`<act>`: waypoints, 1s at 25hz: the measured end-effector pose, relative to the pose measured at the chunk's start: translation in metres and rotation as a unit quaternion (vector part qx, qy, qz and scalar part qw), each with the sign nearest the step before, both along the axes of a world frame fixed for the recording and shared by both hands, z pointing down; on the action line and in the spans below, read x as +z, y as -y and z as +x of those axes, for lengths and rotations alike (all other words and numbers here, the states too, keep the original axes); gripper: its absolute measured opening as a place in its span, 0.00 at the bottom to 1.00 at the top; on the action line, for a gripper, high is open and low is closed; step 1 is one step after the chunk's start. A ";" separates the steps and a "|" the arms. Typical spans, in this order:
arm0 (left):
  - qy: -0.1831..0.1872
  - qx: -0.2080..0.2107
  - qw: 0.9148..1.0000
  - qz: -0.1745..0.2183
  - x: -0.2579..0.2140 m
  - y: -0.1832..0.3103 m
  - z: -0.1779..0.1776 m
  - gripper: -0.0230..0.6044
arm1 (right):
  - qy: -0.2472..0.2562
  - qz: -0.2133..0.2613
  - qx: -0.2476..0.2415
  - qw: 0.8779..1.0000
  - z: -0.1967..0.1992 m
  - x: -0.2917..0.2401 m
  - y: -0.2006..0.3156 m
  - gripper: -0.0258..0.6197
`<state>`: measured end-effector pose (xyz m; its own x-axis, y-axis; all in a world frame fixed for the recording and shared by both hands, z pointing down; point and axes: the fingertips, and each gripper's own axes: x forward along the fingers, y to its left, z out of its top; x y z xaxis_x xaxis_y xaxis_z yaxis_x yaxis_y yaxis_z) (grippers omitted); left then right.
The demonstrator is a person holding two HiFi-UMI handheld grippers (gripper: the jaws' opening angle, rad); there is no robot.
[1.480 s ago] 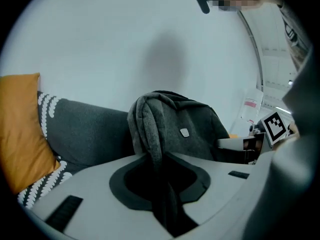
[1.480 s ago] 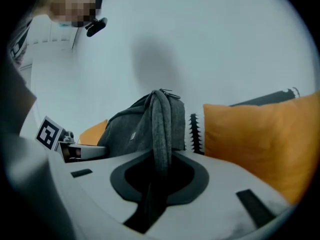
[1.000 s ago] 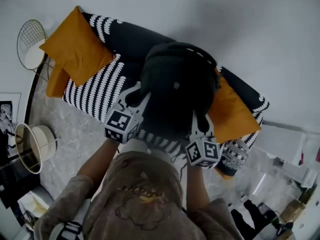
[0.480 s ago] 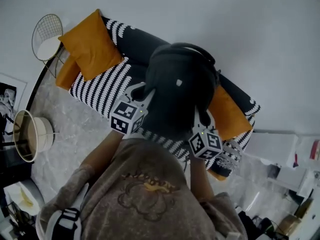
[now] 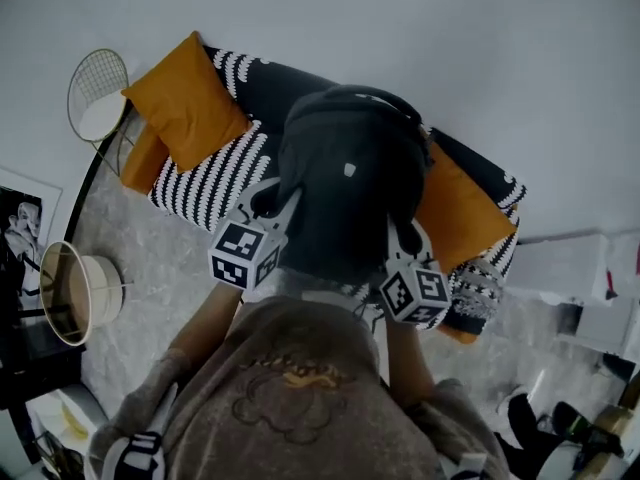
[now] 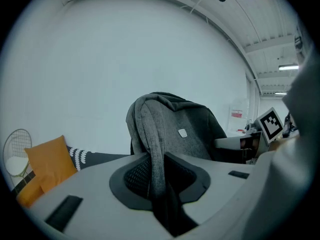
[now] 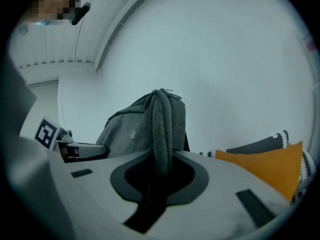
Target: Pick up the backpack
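Head view shows the grey backpack (image 5: pixel 345 193) hanging above the striped sofa (image 5: pixel 205 178), the left gripper (image 6: pixel 159 186) and right gripper (image 7: pixel 159 176) each pinching a shoulder strap (image 6: pixel 152 134), so both should lift level and together to prevent tipping.

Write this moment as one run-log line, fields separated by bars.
object: dark grey fabric backpack | left gripper: shut on one shoulder strap | right gripper: shut on other shoulder strap
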<state>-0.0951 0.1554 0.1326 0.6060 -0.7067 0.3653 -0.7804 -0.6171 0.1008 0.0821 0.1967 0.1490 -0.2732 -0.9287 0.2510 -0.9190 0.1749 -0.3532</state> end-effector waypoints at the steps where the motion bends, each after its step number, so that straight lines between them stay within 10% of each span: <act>1: -0.002 0.004 1.000 0.001 -0.001 -0.007 -0.005 0.15 | -0.002 0.001 0.004 1.000 -0.006 -0.002 -0.009 0.12; 25: -0.003 0.089 0.996 0.016 -0.020 -0.215 -0.096 0.15 | 0.001 0.012 0.077 0.997 -0.107 -0.024 -0.245 0.12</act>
